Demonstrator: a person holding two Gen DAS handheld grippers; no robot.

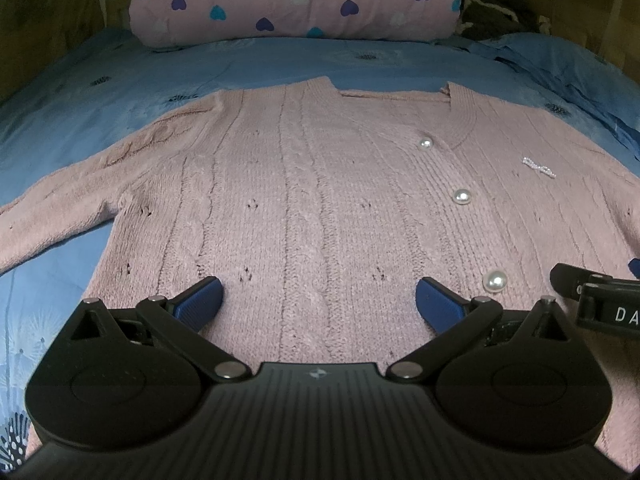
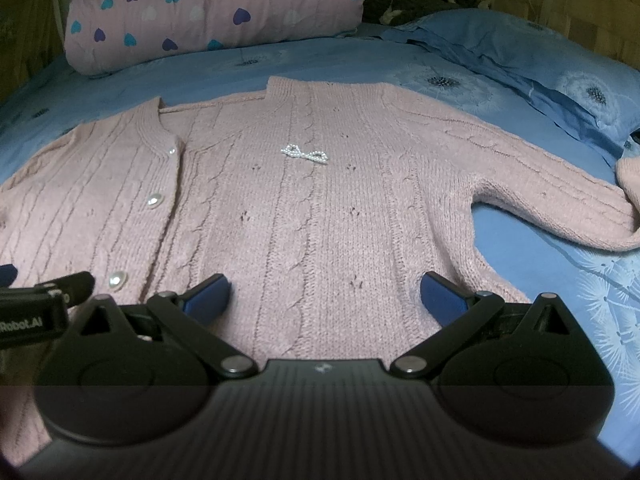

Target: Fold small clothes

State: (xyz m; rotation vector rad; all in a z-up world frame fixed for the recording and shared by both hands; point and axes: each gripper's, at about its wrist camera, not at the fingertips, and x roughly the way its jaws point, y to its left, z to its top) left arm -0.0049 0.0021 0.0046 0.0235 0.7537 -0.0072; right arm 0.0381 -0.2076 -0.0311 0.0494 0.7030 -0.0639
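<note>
**Pink cardigan lying flat, both grippers hovering spread at its hem**

While the pink cardigan [image 1: 312,184] is lying face up and buttoned on the blue bedsheet [image 1: 100,92], nothing is being folded yet. Going from the left, its left sleeve [image 1: 60,216] is stretching out over the sheet, the left gripper [image 1: 319,300] is hanging spread over the hem, the pearl buttons [image 1: 462,197] are running down the front, and the right gripper [image 2: 326,294] is hanging equally spread and empty beside a small bead bow [image 2: 305,153].

Judging by the cable knit, it is going to behave soft, light and stretchy, sagging when lifted; pinching a sleeve cuff or a shoulder seam looks safer than grabbing near the buttons or bow.

Both gripper bodies are hiding the hem itself, and the right cuff [image 2: 628,172] is running off the frame.
</note>
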